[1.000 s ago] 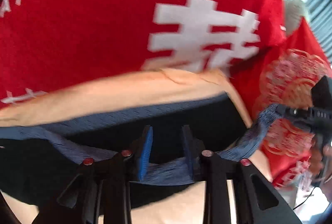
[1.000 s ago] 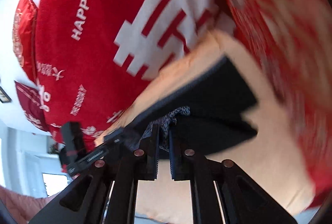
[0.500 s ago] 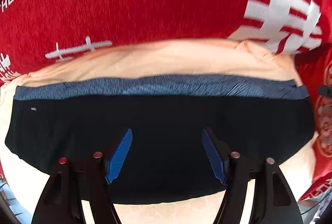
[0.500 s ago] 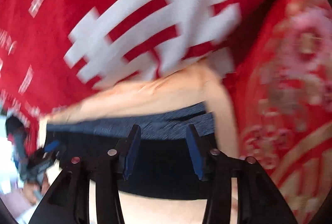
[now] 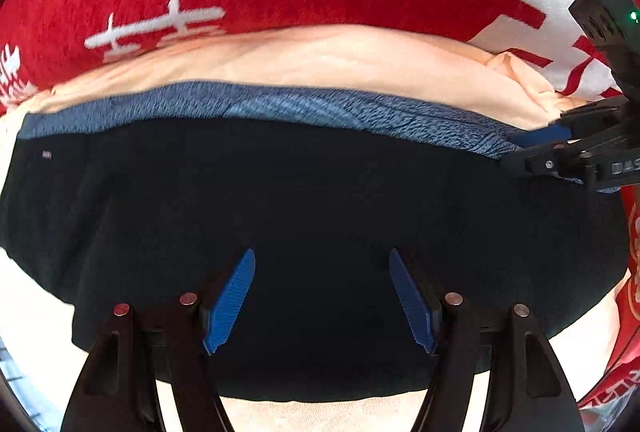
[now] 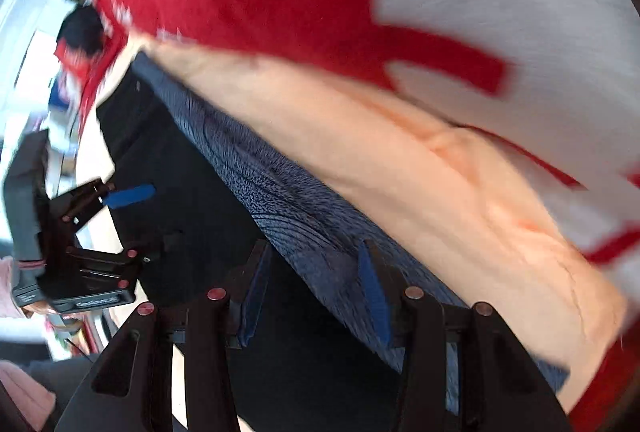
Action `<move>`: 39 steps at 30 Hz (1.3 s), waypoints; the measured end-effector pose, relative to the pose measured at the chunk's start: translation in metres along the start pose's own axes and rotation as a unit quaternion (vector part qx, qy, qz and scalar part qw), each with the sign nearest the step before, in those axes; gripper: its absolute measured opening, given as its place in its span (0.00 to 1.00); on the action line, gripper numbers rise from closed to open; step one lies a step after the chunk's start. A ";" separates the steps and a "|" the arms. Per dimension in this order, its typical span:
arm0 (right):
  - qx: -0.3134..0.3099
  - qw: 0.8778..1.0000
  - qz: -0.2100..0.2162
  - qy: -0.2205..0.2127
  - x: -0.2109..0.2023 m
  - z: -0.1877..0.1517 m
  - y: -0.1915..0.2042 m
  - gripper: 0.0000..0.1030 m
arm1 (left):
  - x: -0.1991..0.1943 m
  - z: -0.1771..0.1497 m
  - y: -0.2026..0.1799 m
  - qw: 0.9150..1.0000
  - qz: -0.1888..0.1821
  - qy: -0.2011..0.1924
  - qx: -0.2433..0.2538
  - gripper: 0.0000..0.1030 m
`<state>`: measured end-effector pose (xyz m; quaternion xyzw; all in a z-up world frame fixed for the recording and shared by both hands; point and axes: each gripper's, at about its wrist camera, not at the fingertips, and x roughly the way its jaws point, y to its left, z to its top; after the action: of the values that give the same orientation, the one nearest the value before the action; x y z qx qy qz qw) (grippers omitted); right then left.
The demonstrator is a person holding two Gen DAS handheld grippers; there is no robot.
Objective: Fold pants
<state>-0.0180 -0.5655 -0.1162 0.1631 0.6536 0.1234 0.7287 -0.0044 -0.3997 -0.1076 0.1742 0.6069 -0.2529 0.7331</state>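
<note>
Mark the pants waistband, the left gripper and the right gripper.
pants waistband (image 5: pixel 304 103), left wrist view: middle of the blue heathered band.
left gripper (image 5: pixel 322 296), left wrist view: gap midway between its blue fingertips.
right gripper (image 6: pixel 316 292), right wrist view: midway between its fingertips.

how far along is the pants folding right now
Done: the pants lie flat on the peach sheet, waistband along the far edge. In hand: nothing; the left gripper and right gripper hover open. Left: any further fold.

Right hand-held gripper (image 6: pixel 316 292) gapes over pants (image 6: pixel 208 207); waistband (image 6: pixel 288 199) between fingers
</note>
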 end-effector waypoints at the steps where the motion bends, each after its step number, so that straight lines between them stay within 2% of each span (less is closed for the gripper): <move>1: -0.002 1.000 -0.010 0.013 0.005 0.002 0.002 0.34 | -0.001 -0.001 0.002 1.000 0.002 0.000 -0.004 0.68; 3: -0.020 0.999 -0.020 0.017 0.002 0.000 0.009 0.11 | -0.010 0.000 0.006 1.000 -0.003 -0.011 -0.010 0.68; 5: -0.030 0.999 -0.032 -0.001 -0.010 -0.001 0.015 0.06 | -0.020 0.002 0.004 0.999 0.002 -0.033 -0.006 0.69; 6: -0.030 0.999 -0.041 -0.012 -0.016 0.002 0.017 0.06 | -0.020 0.004 0.004 0.999 0.008 -0.043 0.000 0.72; 8: -0.014 0.998 -0.059 -0.030 -0.021 0.008 0.015 0.06 | -0.009 0.009 0.004 0.999 0.023 -0.037 0.008 0.74; 10: 0.016 0.995 -0.088 -0.035 -0.013 0.017 0.009 0.08 | 0.009 0.013 0.007 0.999 0.041 -0.004 0.000 0.74; 11: 0.030 0.995 -0.097 -0.027 -0.004 0.019 0.005 0.17 | 0.009 0.014 0.011 0.999 0.031 0.002 -0.013 0.74; 12: 0.048 0.993 -0.109 -0.024 -0.001 0.017 0.003 0.20 | 0.004 0.016 0.013 0.999 0.025 -0.003 -0.020 0.74; 15: 0.106 0.988 -0.075 -0.084 -0.028 -0.016 0.004 0.27 | -0.012 0.018 0.022 0.998 0.047 -0.028 -0.002 0.74; 17: 0.195 0.970 -0.056 -0.131 -0.054 -0.067 -0.002 0.57 | -0.019 0.022 0.037 0.998 0.057 -0.032 -0.009 0.74; 19: 0.293 0.941 -0.042 -0.164 -0.070 -0.130 -0.010 0.58 | -0.019 0.023 0.054 0.997 0.068 -0.027 -0.019 0.74; 20: 0.346 0.921 -0.055 -0.169 -0.075 -0.166 -0.016 0.58 | -0.018 0.023 0.063 0.996 0.079 -0.024 -0.026 0.74; 21: 0.383 0.905 -0.070 -0.169 -0.077 -0.188 -0.019 0.58 | -0.017 0.021 0.076 0.995 0.092 -0.020 -0.036 0.74; 22: 0.425 0.884 -0.077 -0.177 -0.078 -0.215 -0.025 0.58 | -0.017 0.020 0.087 0.994 0.099 -0.018 -0.045 0.74; 23: 0.453 0.868 -0.071 -0.188 -0.079 -0.232 -0.031 0.58 | -0.018 0.016 0.100 0.992 0.110 -0.017 -0.059 0.74; 24: 0.489 0.846 -0.063 -0.202 -0.079 -0.250 -0.040 0.58 | -0.018 0.013 0.108 0.990 0.119 -0.017 -0.068 0.74; 27: 0.530 0.814 -0.047 -0.232 -0.074 -0.268 -0.056 0.55 | -0.016 0.004 0.133 0.985 0.133 -0.007 -0.108 0.74; 28: 0.538 0.807 -0.046 -0.239 -0.072 -0.271 -0.061 0.40 | -0.011 0.000 0.134 0.984 0.132 0.001 -0.120 0.74; 29: 0.536 0.807 -0.046 -0.242 -0.071 -0.269 -0.064 0.27 | -0.009 -0.004 0.140 0.983 0.130 0.010 -0.130 0.74; 30: 0.530 0.812 -0.040 -0.241 -0.070 -0.265 -0.063 0.09 | -0.007 -0.009 0.144 0.983 0.128 0.015 -0.132 0.74; 33: 0.497 0.828 -0.051 -0.253 -0.088 -0.259 -0.046 0.09 | -0.004 -0.011 0.145 0.986 0.122 0.002 -0.117 0.76; 35: 0.488 0.839 -0.063 -0.233 -0.089 -0.261 -0.043 0.09 | -0.003 -0.018 0.148 0.986 0.124 0.000 -0.110 0.81; 37: 0.481 0.855 -0.069 -0.181 -0.069 -0.267 -0.056 0.12 | -0.003 -0.018 0.153 0.987 0.127 0.013 -0.099 0.81; 39: 0.463 0.864 -0.081 -0.179 -0.072 -0.266 -0.050 0.18 | -0.011 -0.014 0.148 0.988 0.127 0.034 -0.075 0.81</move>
<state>-0.2924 -0.6195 -0.0950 0.4474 0.5045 -0.2838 0.6818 0.0689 -0.2702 -0.1078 0.2033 0.6217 -0.1055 0.7490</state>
